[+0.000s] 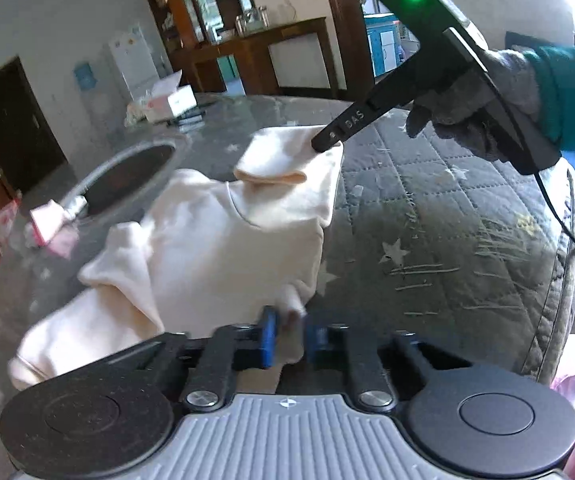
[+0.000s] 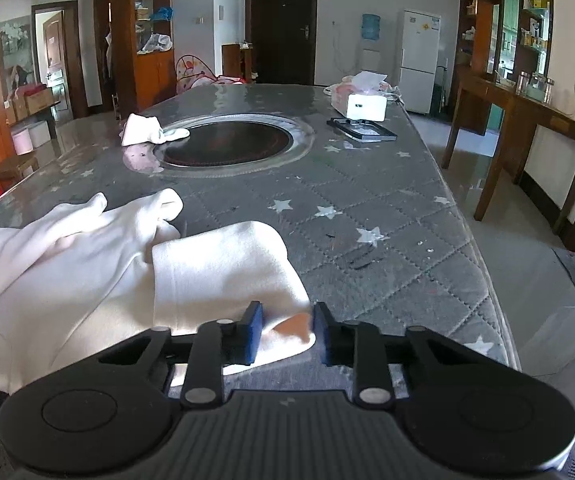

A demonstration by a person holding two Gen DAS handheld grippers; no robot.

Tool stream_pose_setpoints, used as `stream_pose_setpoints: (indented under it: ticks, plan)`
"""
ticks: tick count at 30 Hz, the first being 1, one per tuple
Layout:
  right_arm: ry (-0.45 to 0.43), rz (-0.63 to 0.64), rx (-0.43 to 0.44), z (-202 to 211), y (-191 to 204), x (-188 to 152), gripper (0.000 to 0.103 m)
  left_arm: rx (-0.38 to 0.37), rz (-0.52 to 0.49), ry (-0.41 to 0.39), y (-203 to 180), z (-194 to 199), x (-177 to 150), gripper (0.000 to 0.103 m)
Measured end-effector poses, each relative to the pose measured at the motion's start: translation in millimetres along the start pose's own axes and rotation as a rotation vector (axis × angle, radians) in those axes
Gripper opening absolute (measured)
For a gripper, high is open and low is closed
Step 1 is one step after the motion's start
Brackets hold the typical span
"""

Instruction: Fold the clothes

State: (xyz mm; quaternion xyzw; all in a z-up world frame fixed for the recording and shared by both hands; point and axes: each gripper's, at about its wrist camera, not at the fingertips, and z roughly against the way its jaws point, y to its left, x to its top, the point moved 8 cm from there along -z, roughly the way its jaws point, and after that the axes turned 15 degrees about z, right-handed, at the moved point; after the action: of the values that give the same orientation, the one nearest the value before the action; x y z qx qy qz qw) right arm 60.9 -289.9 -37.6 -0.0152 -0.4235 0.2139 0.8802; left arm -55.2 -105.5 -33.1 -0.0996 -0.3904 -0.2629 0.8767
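Note:
A cream long-sleeved garment [image 1: 207, 240] lies crumpled on the grey star-patterned table cover [image 1: 427, 216]. My left gripper [image 1: 287, 332] has its blue pads a small gap apart, with the garment's hem corner lying between them. My right gripper [image 2: 287, 330] is open, its pads either side of a folded sleeve end [image 2: 227, 268] of the same garment [image 2: 67, 272]. In the left wrist view the right gripper's black finger [image 1: 335, 134] touches the raised sleeve at the far side, held by a gloved hand [image 1: 479, 104].
A round dark hotplate [image 2: 231, 142] is set in the table's middle. A small pink-and-white cloth [image 2: 147, 130] lies at its left rim. A tissue box [image 2: 361, 100] and a black frame [image 2: 361, 128] sit far right. The table's right edge [image 2: 499, 300] drops to the floor.

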Motion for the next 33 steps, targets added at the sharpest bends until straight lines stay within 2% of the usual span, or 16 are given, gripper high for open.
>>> stream_pose_setpoints:
  ticks: [1,2,8,15,17,19,23,26,28,31,33]
  plan:
    - [-0.001,0.0,0.003,-0.5,0.0,0.0,0.008,-0.006,0.016,0.004,1.3,-0.9,0.5,0.007]
    - [-0.007,0.002,-0.001,2.2,-0.5,0.7,0.006,-0.015,0.031,0.006,2.5,0.9,1.3,0.007]
    - [-0.051,0.018,-0.03,21.0,-3.7,5.5,0.004,-0.129,0.098,-0.005,-0.7,22.1,10.2,0.006]
    - [-0.09,0.059,-0.111,69.2,-16.0,1.4,0.004,-0.298,0.117,0.009,-26.6,42.1,8.1,0.006]
    - [-0.082,0.064,-0.131,79.5,-19.6,-4.0,0.004,-0.335,0.111,0.023,-35.2,42.5,3.4,0.006]
    - [-0.038,0.063,-0.152,83.6,-23.4,-15.2,0.005,-0.36,0.109,0.047,-42.4,39.5,-2.5,0.006]
    - [0.031,0.066,-0.157,80.2,-24.5,-33.2,0.01,-0.36,0.115,0.035,-40.5,41.7,-1.0,0.014]
    - [0.007,0.078,-0.154,84.9,-22.1,-25.9,0.014,-0.341,0.131,-0.008,-28.5,51.3,6.6,0.022]
    - [-0.018,0.087,-0.145,87.4,-19.7,-16.4,0.023,-0.297,0.162,-0.043,-11.8,58.6,13.8,0.037]
    - [-0.056,0.09,-0.1,85.5,-11.4,1.8,0.025,-0.181,0.238,-0.096,29.3,63.4,25.8,0.042]
    - [-0.071,0.091,-0.05,79.5,-2.4,12.0,0.03,-0.109,0.333,-0.101,61.8,62.1,27.9,0.044]
